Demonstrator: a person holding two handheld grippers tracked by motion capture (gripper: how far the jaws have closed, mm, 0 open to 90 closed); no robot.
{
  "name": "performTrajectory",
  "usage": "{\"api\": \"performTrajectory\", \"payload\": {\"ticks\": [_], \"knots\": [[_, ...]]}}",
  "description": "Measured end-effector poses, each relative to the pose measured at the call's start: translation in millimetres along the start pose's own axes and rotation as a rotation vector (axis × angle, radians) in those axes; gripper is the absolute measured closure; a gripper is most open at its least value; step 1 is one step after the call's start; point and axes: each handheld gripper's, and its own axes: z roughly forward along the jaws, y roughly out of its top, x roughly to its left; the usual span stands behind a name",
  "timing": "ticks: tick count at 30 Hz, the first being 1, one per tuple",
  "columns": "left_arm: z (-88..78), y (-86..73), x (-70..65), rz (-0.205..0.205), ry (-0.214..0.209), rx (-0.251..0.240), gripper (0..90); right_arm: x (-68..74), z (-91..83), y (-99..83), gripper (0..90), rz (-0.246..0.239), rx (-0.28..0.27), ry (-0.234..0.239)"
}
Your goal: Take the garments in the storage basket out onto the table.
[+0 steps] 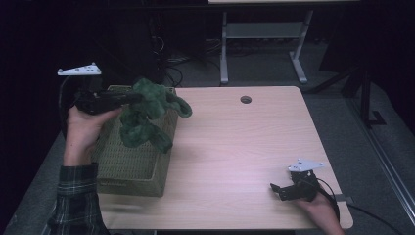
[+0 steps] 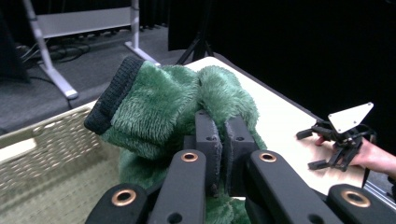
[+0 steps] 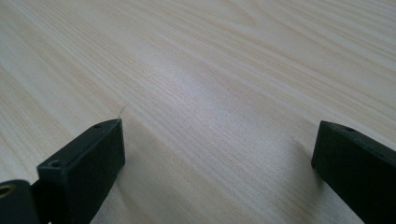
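A fuzzy green garment [image 1: 147, 115] with a dark knitted cuff [image 2: 112, 95] hangs above the woven basket [image 1: 132, 166] at the table's left. My left gripper [image 1: 132, 98] is shut on it, the fabric [image 2: 163, 107] bunched around the two jaws, which pinch a fold [image 2: 223, 135]. The person's left hand holds that gripper level over the basket's far end. My right gripper [image 1: 276, 191] rests low at the table's near right corner with its jaws wide apart and only bare wood [image 3: 210, 93] between them. The left gripper view also catches that gripper [image 2: 322, 149] far off.
The light wooden table [image 1: 235, 142] has a round cable hole [image 1: 245, 100] near its far edge. A grey desk frame [image 1: 264, 34] stands on the floor beyond. The basket's rim [image 2: 51, 126] lies just below the garment.
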Motion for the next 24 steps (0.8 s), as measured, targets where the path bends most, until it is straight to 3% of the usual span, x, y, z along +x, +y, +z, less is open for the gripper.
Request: {"api": "performTrajectory", "payload": {"ticks": [10, 24], "knots": [[36.1, 7.1, -21.8, 0.025, -0.068, 0.006, 86.7, 0.2, -0.1, 0.0, 2.2, 0.003, 0.002, 0.000], [93.6, 4.7, -48.3, 0.043, -0.159, 0.065, 86.7, 0.3, -0.1, 0.0, 2.3, 0.004, 0.002, 0.001]]}}
